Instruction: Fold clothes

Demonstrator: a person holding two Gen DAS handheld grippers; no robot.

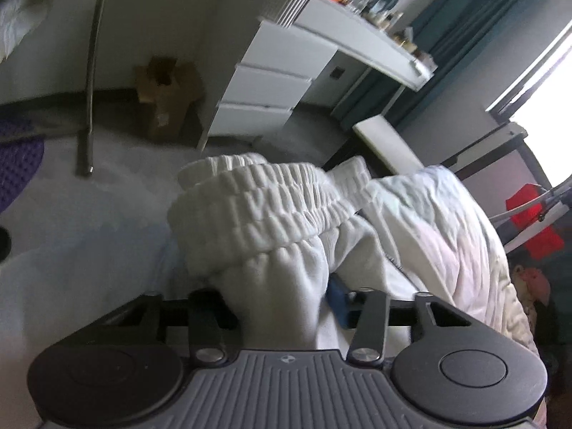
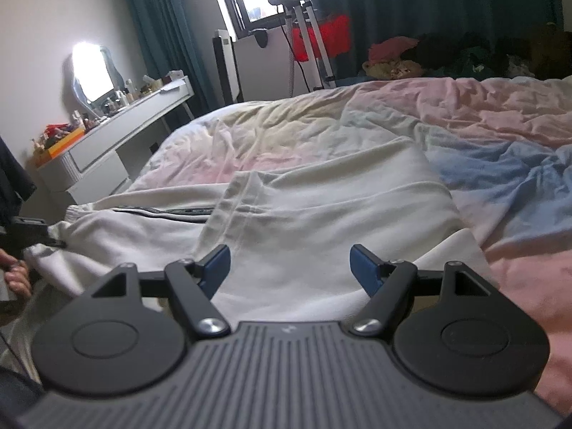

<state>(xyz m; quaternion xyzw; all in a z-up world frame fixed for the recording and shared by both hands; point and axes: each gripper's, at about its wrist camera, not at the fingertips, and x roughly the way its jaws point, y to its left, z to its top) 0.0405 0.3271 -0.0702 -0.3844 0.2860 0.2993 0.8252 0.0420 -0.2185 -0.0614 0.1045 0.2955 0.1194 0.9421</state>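
White sweatpants [image 2: 321, 214] lie spread across the bed, with a dark stripe along one side. In the left wrist view their ribbed elastic waistband [image 1: 257, 207] is bunched up in front of the camera. My left gripper [image 1: 282, 304] is shut on the fabric just below that waistband. One blue pad [image 1: 338, 300] shows beside the cloth; the other is hidden behind it. My right gripper [image 2: 289, 261] hovers open over the pants' leg part, with nothing between its blue pads [image 2: 363, 268]. At the right wrist view's left edge a hand [image 2: 16, 275] holds the left gripper by the waistband.
The bed has a rumpled pastel duvet [image 2: 500, 164]. A white vanity desk [image 2: 118, 132] with a mirror [image 2: 93, 75] and bottles stands beside it. A cardboard box [image 1: 168, 96] sits on the floor. A clothes pile [image 2: 447, 53] and a standing rack [image 2: 307, 35] are beyond the bed.
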